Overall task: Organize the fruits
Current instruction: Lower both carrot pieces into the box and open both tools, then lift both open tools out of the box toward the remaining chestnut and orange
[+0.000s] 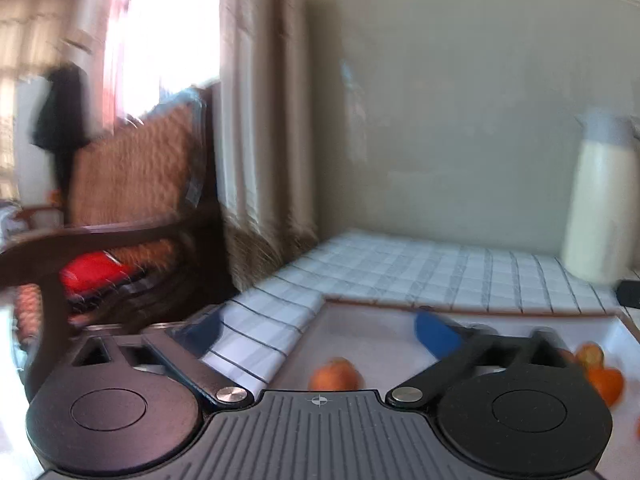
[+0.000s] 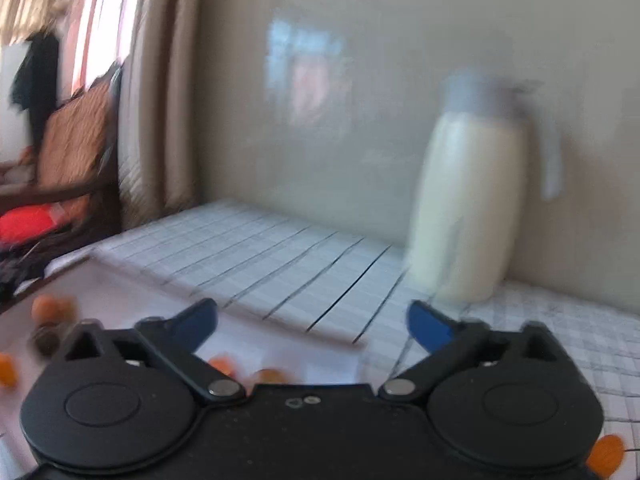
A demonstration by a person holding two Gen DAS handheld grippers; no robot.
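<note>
**Low in both frames: two open grippers over a fruit tray**

Lower centre of the left wrist view: left gripper (image 1: 318, 330), blue-tipped jaws spread wide, nothing between them. One orange fruit (image 1: 335, 374) lies on the white tray (image 1: 372, 340), just below the gap; more orange fruits (image 1: 600, 372) at lower right.

Lower centre of the right wrist view: right gripper (image 2: 312, 326), jaws wide apart, empty. Small fruits (image 2: 50, 312) scattered lower left; cream jug (image 2: 468, 208) upright at right on checked cloth (image 2: 260, 248).

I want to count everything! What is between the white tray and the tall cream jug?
Only bare checked tablecloth lies between the tray and the cream jug, in the right wrist view.
</note>
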